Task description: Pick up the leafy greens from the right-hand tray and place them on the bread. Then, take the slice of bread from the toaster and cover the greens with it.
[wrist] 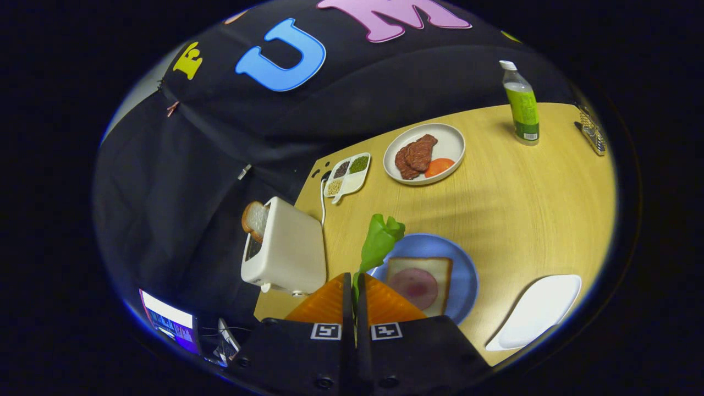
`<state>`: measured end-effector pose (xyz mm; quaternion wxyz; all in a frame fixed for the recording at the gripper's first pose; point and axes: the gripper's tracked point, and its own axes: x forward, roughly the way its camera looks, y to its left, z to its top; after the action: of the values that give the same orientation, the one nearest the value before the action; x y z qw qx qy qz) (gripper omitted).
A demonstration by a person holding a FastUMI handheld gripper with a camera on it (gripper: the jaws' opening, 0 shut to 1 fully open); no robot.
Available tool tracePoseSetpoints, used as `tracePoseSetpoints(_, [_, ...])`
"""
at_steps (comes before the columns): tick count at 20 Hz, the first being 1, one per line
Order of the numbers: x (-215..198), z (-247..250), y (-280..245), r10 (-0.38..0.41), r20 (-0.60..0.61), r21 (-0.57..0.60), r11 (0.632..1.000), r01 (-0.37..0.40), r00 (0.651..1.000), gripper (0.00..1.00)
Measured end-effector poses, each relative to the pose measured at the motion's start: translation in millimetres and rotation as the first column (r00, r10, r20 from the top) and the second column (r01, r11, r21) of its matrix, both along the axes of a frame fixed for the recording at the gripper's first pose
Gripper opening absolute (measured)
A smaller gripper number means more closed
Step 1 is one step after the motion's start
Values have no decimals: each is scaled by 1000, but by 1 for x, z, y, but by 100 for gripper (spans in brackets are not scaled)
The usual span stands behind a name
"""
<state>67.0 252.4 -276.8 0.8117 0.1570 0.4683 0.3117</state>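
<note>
My gripper is shut on the leafy greens, which stick out ahead of its orange fingers. The leaf hangs over the near rim of the blue plate. On that plate lies a slice of bread topped with a round pink slice of meat, just right of the fingers. The white toaster stands left of the leaf, with a bread slice poking out of its slot. A white tray lies bare to the right of the blue plate.
Beyond the leaf sits a white plate holding meat pieces and a tomato slice. A small divided dish of grains lies near the toaster's cord. A green bottle stands at the far side, with a metal rack at the table's corner.
</note>
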Motion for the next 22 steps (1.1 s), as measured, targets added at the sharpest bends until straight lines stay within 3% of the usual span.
tracePoseSetpoints(4, [-3, -44, -14, 4, -34, -96, 995, -7, 999, 5])
tracePoseSetpoints(8, [-1, -64, -44, -62, -47, -200, 978, 51, 997, 6])
tracePoseSetpoints(11, [5, -63, -57, -100, -35, -224, 970, 89, 994, 51])
tracePoseSetpoints(12, [7, -58, -60, -104, -25, -225, 970, 96, 994, 55])
tracePoseSetpoints(16, [16, -28, -72, -127, 37, -222, 966, 132, 991, 95])
tracePoseSetpoints(17, [21, -19, -74, -129, 68, -224, 964, 141, 989, 99])
tracePoseSetpoints(22, [40, 56, -57, -86, 274, -214, 966, 148, 958, 99])
